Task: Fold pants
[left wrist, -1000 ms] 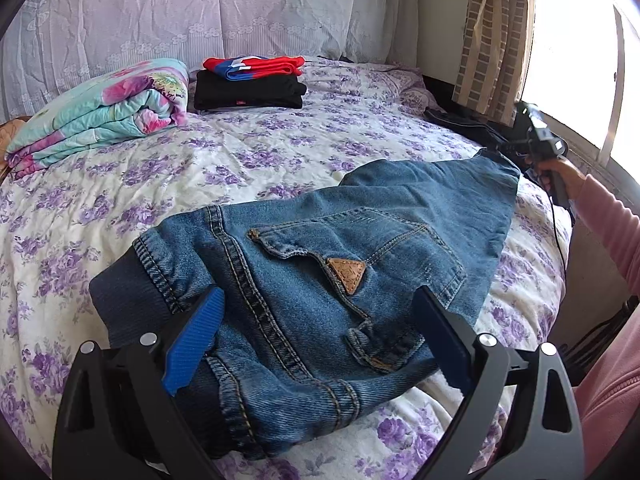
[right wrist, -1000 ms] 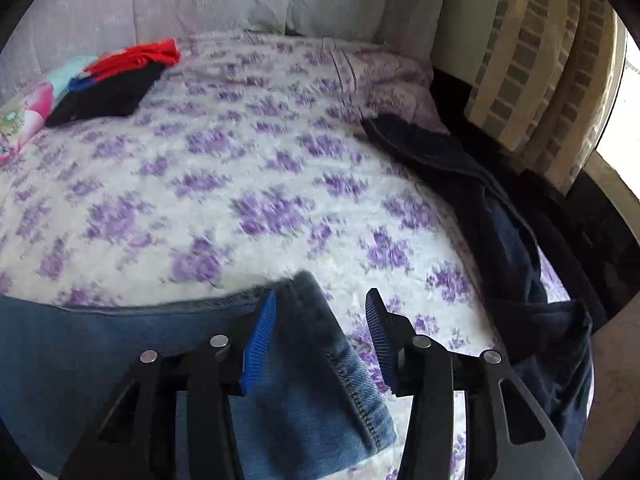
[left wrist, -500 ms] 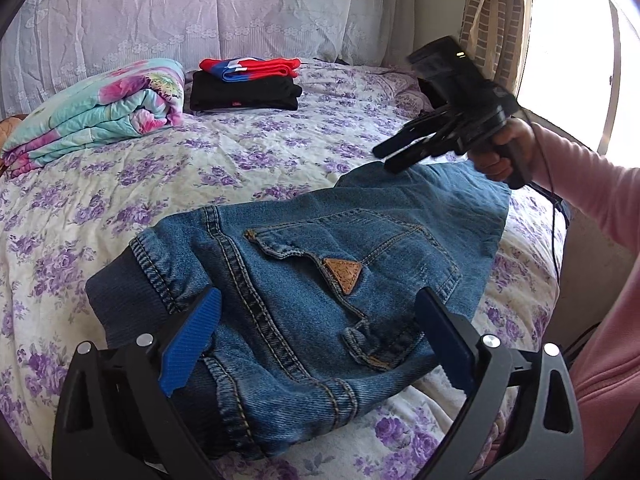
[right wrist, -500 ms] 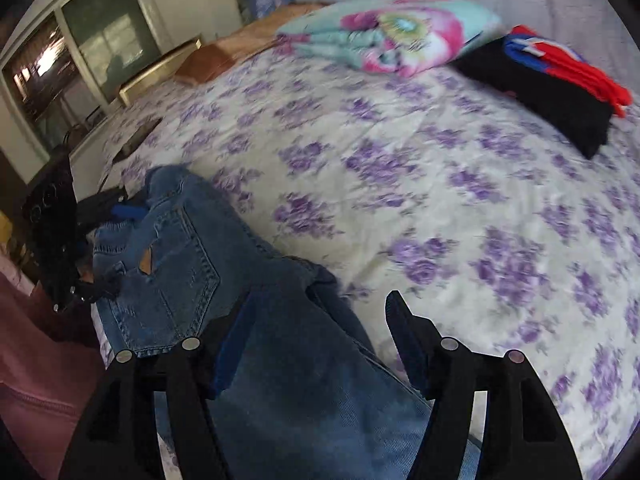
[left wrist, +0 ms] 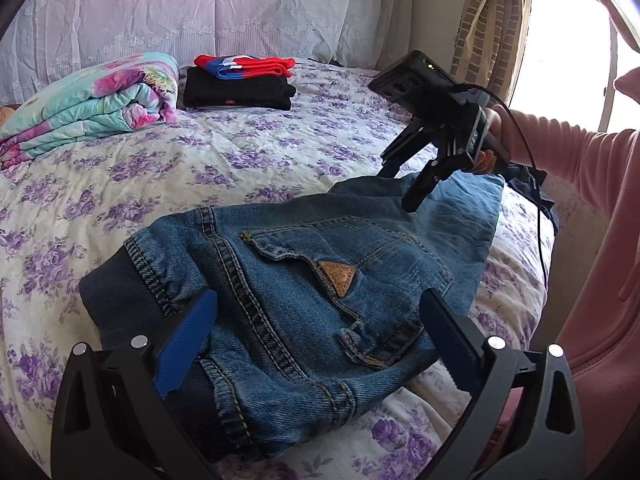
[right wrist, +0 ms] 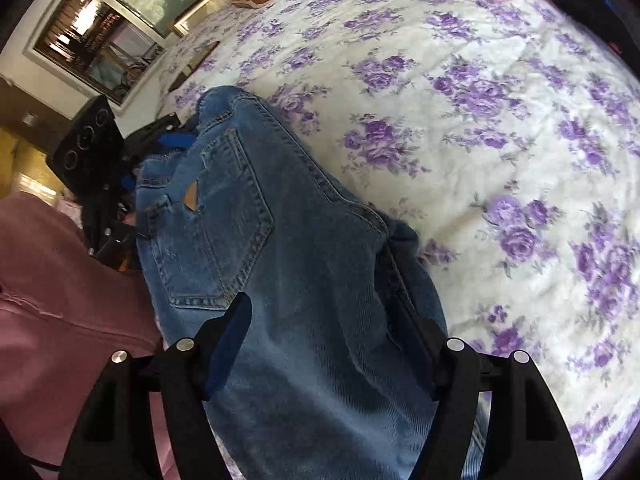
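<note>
Blue jeans (left wrist: 320, 264) lie folded on the flowered bedspread (left wrist: 240, 160), back pocket with a brown patch facing up. My left gripper (left wrist: 320, 340) straddles their near waistband end, jaws wide and still opening, pads clear of the cloth. Over the jeans' far end my right gripper (left wrist: 398, 190) points steeply down, held by a hand in a pink sleeve. From the right wrist, the jeans (right wrist: 304, 264) run under that gripper (right wrist: 320, 328); its jaws are opening, denim lying below them, nothing pinched. The left gripper (right wrist: 154, 160) shows at the jeans' far end.
A folded floral quilt (left wrist: 88, 108) and a stack of folded black and red-blue clothes (left wrist: 240, 80) sit near the headboard. A dark garment (left wrist: 528, 184) lies at the bed's right edge, by the curtain (left wrist: 488, 20). The person's pink torso (left wrist: 600, 320) is close on the right.
The right gripper swung from the bed's far right edge to above the jeans' far end, rolling over and widening its jaws. The left gripper stayed put, jaws slightly wider.
</note>
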A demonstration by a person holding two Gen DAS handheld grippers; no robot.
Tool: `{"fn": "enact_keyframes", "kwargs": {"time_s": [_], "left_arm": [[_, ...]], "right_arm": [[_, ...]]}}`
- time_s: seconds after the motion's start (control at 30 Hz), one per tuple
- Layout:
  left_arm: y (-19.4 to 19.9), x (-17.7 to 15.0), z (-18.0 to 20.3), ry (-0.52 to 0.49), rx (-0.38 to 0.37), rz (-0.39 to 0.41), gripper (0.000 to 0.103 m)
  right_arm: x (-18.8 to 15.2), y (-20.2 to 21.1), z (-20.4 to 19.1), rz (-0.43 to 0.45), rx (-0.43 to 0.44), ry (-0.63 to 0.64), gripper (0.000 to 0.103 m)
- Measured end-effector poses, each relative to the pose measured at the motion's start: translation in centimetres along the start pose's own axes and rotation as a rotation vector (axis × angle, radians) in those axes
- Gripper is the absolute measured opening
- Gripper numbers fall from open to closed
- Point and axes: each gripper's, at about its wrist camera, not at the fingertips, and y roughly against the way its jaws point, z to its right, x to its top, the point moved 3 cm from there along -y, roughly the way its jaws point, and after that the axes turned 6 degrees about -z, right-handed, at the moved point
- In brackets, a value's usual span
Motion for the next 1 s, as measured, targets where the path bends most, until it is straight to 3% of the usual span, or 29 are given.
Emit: {"fn": "enact_keyframes", "kwargs": {"time_s": [0.03, 0.13, 0.23, 0.3, 0.37, 0.4, 0.43, 0.5, 0.6, 0.7, 0.77, 0.83, 0.87, 0.9, 0.93, 1.0], "left_arm": [[0.0, 0.0, 0.0, 0.0, 0.0, 0.0, 0.098], [0.0, 0.0, 0.0, 0.0, -0.002, -0.001, 0.098], [0.0, 0.0, -0.1, 0.004, -0.006, 0.0, 0.098], [0.0, 0.0, -0.1, 0.007, -0.006, 0.0, 0.098], [0.0, 0.0, -0.1, 0.01, -0.005, 0.001, 0.098], [-0.1, 0.0, -0.1, 0.01, -0.002, 0.0, 0.098], [-0.1, 0.0, -0.2, 0.012, 0.002, 0.0, 0.098], [-0.1, 0.1, -0.3, 0.016, 0.0, 0.0, 0.098], [-0.3, 0.4, -0.6, 0.021, -0.004, -0.002, 0.098], [-0.4, 0.5, -0.4, 0.001, 0.017, -0.009, 0.098], [-0.5, 0.5, -0.3, -0.005, 0.024, -0.013, 0.098], [-0.5, 0.4, -0.2, -0.016, 0.039, -0.015, 0.098], [-0.4, 0.3, -0.1, -0.023, 0.047, -0.013, 0.098], [-0.5, 0.3, 0.0, -0.027, 0.052, -0.011, 0.098], [-0.5, 0.3, 0.0, -0.028, 0.055, -0.01, 0.098], [-0.4, 0.3, -0.1, -0.028, 0.056, -0.008, 0.098]], "right_arm": [[0.1, -0.4, 0.0, -0.032, 0.056, 0.012, 0.081], [0.4, -1.0, 0.1, -0.084, 0.108, 0.081, 0.082], [1.7, -1.1, 0.4, 0.007, 0.264, 0.043, 0.083], [2.3, -1.7, 0.3, 0.069, 0.281, 0.031, 0.083], [2.5, -1.1, 1.1, 0.166, 0.284, -0.008, 0.078], [2.4, -0.4, 2.0, 0.205, 0.301, -0.033, 0.063], [2.3, 0.1, 3.1, 0.235, 0.321, -0.062, 0.039], [1.9, 0.7, 5.3, 0.285, 0.348, -0.124, 0.012], [2.0, -0.8, 6.4, 0.281, 0.303, -0.151, 0.012], [2.2, -1.3, 6.5, 0.275, 0.314, -0.151, 0.012], [2.0, -1.0, 6.2, 0.263, 0.261, -0.148, 0.014], [0.7, 1.4, 6.1, 0.302, 0.097, -0.179, 0.031], [-0.4, 3.3, 7.0, 0.331, -0.004, -0.213, 0.061], [-1.8, 5.4, 6.9, 0.393, -0.151, -0.261, 0.073], [-3.0, 7.1, 6.3, 0.44, -0.213, -0.295, 0.073], [-4.7, 8.7, 3.9, 0.537, -0.246, -0.319, 0.072]]}}
